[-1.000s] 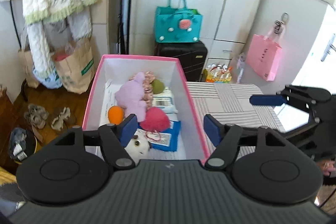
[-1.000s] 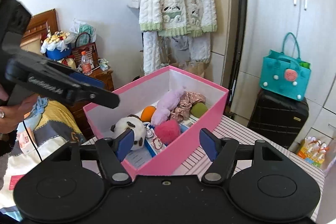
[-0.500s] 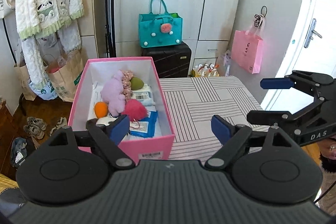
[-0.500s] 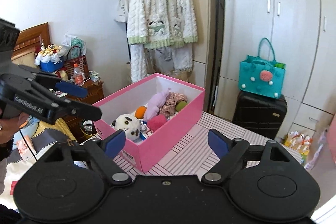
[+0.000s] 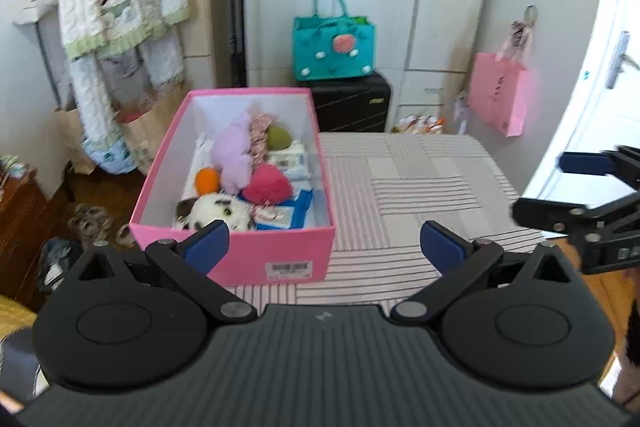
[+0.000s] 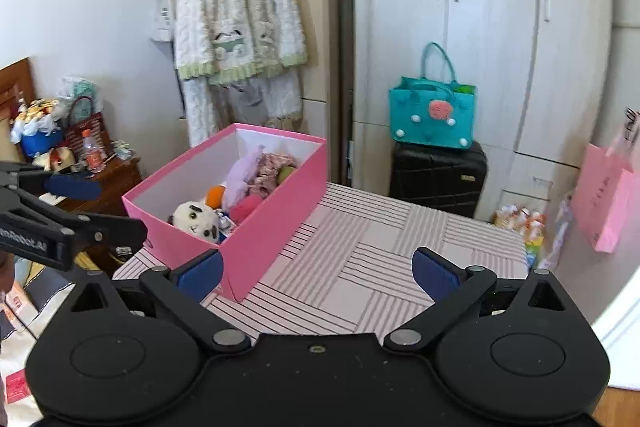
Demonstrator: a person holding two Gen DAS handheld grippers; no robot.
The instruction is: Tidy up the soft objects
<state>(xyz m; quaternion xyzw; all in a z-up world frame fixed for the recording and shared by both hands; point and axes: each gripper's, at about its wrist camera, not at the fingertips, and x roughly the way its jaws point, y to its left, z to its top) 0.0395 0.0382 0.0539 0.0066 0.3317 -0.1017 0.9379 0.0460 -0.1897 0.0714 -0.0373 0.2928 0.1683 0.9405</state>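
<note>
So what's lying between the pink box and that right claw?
Nothing: only bare striped tablecloth. In the right wrist view, the cloth runs from the pink box to the open, empty right claw.

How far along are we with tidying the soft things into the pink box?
Looks nearly done. The pink box already holds the panda plush, purple plush, pink pom-pom and orange ball. Nothing is in hand: the left gripper and right gripper have just been opening, with nothing between the jaws. The striped table shows nothing loose to collect.
</note>
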